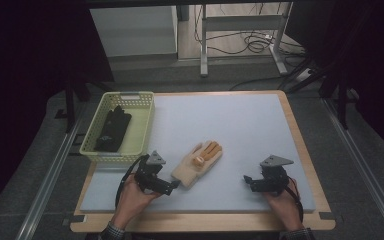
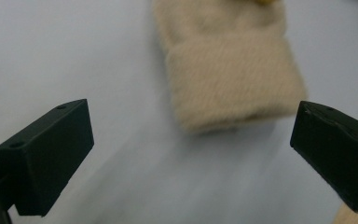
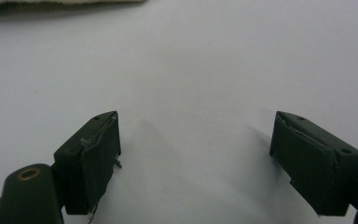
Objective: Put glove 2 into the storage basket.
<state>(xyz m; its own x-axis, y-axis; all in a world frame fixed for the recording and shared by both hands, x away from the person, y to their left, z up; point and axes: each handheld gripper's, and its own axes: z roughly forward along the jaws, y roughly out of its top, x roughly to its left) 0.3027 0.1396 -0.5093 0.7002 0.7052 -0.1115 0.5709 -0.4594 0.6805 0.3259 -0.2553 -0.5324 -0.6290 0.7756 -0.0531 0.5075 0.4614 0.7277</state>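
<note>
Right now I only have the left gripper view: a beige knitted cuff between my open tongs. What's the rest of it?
Observer: It's a beige glove with orange fingers, lying flat on the grey mat.
Operator: Where would it go?
Observer: Probably the yellow basket at the mat's left edge; a black glove already lies inside.
Operator: And my other hand?
Observer: The right gripper rests on the mat right of the beige glove, tongs open, holding nothing.
</note>
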